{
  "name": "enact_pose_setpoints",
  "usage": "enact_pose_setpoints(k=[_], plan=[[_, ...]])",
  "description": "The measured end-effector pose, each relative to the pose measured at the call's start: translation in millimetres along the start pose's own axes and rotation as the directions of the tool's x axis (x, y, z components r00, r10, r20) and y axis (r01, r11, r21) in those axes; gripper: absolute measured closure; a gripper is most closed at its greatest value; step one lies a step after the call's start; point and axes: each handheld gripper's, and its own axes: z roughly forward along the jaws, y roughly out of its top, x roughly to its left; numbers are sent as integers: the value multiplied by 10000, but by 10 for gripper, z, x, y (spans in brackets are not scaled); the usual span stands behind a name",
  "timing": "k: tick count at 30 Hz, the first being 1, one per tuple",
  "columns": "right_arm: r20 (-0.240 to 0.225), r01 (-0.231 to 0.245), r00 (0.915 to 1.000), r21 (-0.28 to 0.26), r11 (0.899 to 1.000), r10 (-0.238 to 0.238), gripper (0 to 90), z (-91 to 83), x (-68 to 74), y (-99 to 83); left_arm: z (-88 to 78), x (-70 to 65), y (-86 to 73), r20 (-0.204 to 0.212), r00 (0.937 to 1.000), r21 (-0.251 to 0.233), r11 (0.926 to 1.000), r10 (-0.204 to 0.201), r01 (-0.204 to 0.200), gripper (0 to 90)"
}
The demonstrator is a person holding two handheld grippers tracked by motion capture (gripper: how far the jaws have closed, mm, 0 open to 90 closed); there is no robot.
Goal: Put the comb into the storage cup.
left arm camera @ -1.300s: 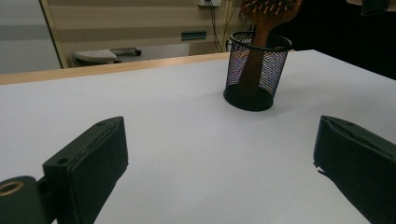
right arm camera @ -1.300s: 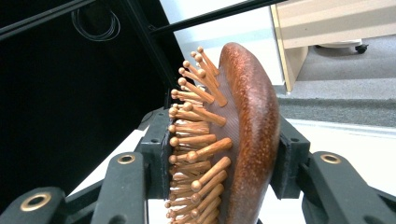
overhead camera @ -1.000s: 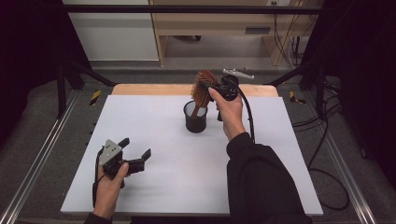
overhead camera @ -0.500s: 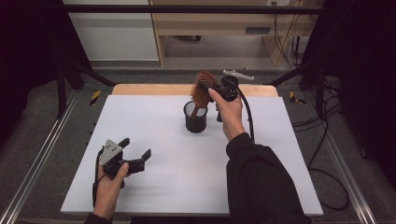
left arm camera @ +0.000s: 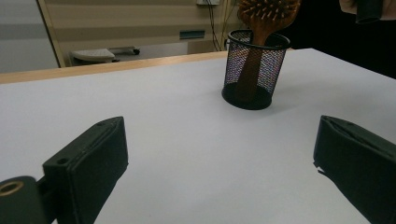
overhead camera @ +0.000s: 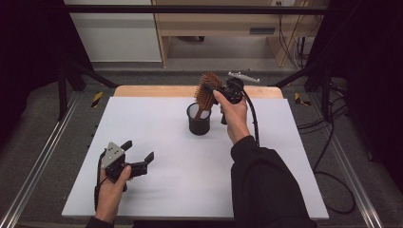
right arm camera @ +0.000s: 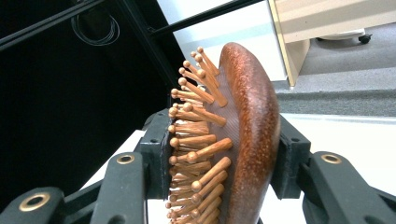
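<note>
A white table (overhead camera: 157, 142) with a wooden far edge fills the middle of the high view, with dark curtains at both sides and a pale wooden bench at the top of the frame. Just above the centre, the right hand (overhead camera: 235, 116) reaches up from the lower right, sleeve black, and holds the right gripper (overhead camera: 216, 90) level, pointing toward the left of the frame. Its jaws are clamped on the head of the wooden hairbrush (overhead camera: 207, 90): in the right gripper view 1 pad presses the bristle side and 1 the smooth back (right arm camera: 252, 135). The brush handle runs down into the black mesh cup (overhead camera: 198, 119), which stands upright on the table at the centre. At the lower left, the left hand (overhead camera: 111, 187) rests near the table's front edge, and the left gripper (overhead camera: 140, 154) points to the right with its jaws wide apart and nothing between them. Against both earlier frames, neither hand, brush nor cup has shifted. Counted: 2 grippers, 1 hairbrush, 1 cup.
</note>
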Motion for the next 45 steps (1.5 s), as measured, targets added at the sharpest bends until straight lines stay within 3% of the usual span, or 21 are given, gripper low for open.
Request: enact_pose_setpoints(k=[45], plan=[[103, -660, 9978, 184, 9976, 659, 447, -85, -267, -31, 15, -11, -10, 36, 10000, 109, 9999, 83, -83, 31]])
